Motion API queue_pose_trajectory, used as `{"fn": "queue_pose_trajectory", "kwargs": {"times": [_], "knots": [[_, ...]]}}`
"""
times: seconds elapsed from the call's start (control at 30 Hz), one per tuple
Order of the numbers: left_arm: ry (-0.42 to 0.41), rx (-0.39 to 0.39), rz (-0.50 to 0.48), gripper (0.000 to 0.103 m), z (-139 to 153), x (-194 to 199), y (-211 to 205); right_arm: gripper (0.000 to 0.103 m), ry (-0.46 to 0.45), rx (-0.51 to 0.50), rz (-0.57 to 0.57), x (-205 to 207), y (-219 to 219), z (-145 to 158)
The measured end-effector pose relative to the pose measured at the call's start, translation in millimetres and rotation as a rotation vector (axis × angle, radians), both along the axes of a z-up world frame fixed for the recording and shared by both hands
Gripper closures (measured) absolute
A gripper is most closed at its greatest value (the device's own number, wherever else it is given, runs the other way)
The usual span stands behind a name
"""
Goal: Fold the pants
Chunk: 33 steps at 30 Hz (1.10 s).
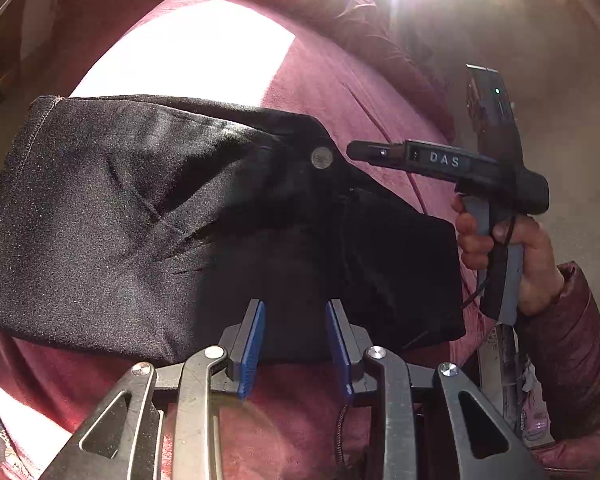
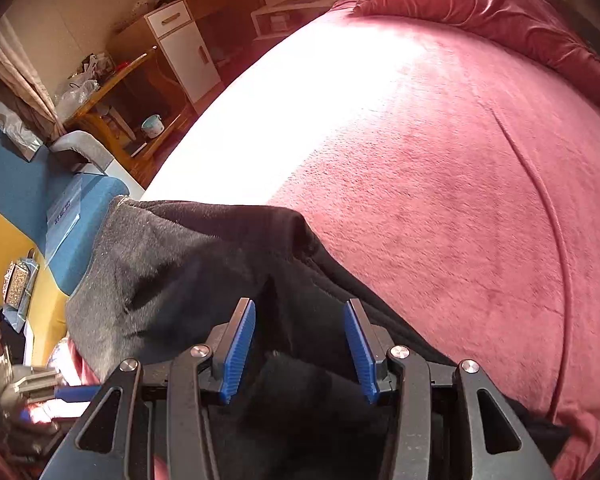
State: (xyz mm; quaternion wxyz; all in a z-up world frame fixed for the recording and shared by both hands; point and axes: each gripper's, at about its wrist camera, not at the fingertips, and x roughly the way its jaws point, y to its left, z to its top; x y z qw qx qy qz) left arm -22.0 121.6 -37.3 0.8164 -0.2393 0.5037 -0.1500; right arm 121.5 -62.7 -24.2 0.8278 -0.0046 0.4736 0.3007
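Black pants [image 1: 180, 216] lie folded into a compact bundle on a red bedspread [image 1: 320, 80], a silver waist button [image 1: 322, 157] facing up. My left gripper [image 1: 295, 312] is open, its blue pads just over the bundle's near edge, holding nothing. My right gripper [image 1: 364, 152] shows in the left wrist view above the bundle's right side, held in a hand [image 1: 512, 248]. In the right wrist view the right gripper [image 2: 300, 316] is open, hovering over the black pants [image 2: 188, 280], nothing between its pads.
The red bedspread [image 2: 440, 184] stretches far ahead with a rolled red quilt [image 2: 500, 8] at the back. Left of the bed are a wooden cabinet [image 2: 180, 40], a wooden chair [image 2: 112, 100] and a blue-and-yellow surface [image 2: 24, 192]. Bright sunlight falls on the bed.
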Motion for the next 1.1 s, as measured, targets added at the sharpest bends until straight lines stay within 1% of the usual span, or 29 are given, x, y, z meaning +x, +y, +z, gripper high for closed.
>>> {"fn": "queue_pose_trajectory", "kwargs": {"times": [0.07,0.17,0.2,0.23,0.3,0.33,0.37,0.4,0.43,0.5,0.6,0.63,0.67,0.7,0.73,0.8,0.83,0.87,0.9,1.0,1.03,1.1], "knots": [[0.012,0.008,-0.002,0.071,-5.6,1.4,-1.8,0.056,0.01,-0.013,0.012,12.4,18.6,-3.8],[0.021,0.026,0.005,0.071,-12.6,4.5,-3.5,0.058,0.058,-0.041,0.026,28.9,41.7,-18.6],[0.023,0.036,0.008,0.071,-13.8,2.9,-2.1,0.077,0.071,-0.062,0.034,32.0,48.1,-24.0],[0.025,0.05,0.016,0.071,-16.3,3.2,-0.3,0.093,0.067,-0.086,0.036,32.6,53.7,-26.3],[0.054,0.088,0.042,0.071,-21.8,3.0,2.5,0.094,0.01,-0.087,0.021,28.9,56.5,-17.3],[0.078,0.104,0.049,0.071,-27.6,-2.2,6.4,0.094,0.002,-0.088,0.008,29.8,55.5,-17.0],[0.11,0.122,0.066,0.071,-35.0,-1.6,9.6,0.094,0.013,-0.106,-0.008,33.8,55.4,-23.1],[0.137,0.115,0.087,0.072,-42.2,-0.9,13.4,0.095,0.032,-0.12,-0.017,38.1,56.9,-32.2],[0.139,0.083,0.102,0.072,-45.4,-0.9,17.3,0.094,0.031,-0.132,-0.02,39.9,59.4,-37.6],[0.147,0.044,0.127,0.073,-45.3,-0.9,22.1,0.093,-0.004,-0.162,-0.023,37.5,67.3,-39.4],[0.139,0.036,0.158,0.072,-34.6,-6.5,31.6,0.092,-0.015,-0.182,-0.016,32.6,69.7,-34.9],[0.127,0.035,0.175,0.07,-28.8,-10.0,37.3,0.089,0.044,-0.249,0.05,30.6,67.4,-30.5],[0.116,0.028,0.2,0.069,-22.7,-14.8,47.1,0.085,0.041,-0.238,0.041,28.1,64.1,-24.8],[0.106,0.011,0.235,0.068,-16.4,-19.4,59.7,0.076,0.028,-0.225,0.027,25.3,60.1,-17.6],[0.098,-0.009,0.277,0.065,-11.1,-25.1,73.5,0.072,0.017,-0.204,0.014,22.3,55.2,-9.4],[0.094,-0.043,0.377,0.061,-3.1,-39.2,105.5,0.069,0.008,-0.155,-0.003,12.9,49.6,7.2],[0.096,-0.065,0.437,0.059,-1.1,-47.6,123.1,0.065,0.0,-0.137,-0.009,7.3,46.6,13.9],[0.105,-0.095,0.5,0.056,-1.5,-56.5,140.9,0.063,-0.009,-0.117,-0.015,0.5,43.5,20.5],[0.118,-0.129,0.562,0.055,-3.9,-65.4,158.1,0.061,-0.014,-0.095,-0.018,-7.2,41.1,25.7],[0.161,-0.237,0.747,0.055,-18.2,-86.9,205.7,0.06,-0.019,-0.055,-0.012,-33.8,36.3,34.0],[0.176,-0.275,0.783,0.055,-25.5,-92.8,215.3,0.059,-0.021,-0.049,-0.009,-44.3,33.1,34.4],[0.208,-0.344,0.818,0.055,-42.4,-98.3,224.7,0.059,-0.017,-0.04,0.004,-63.6,28.4,32.3]]}}
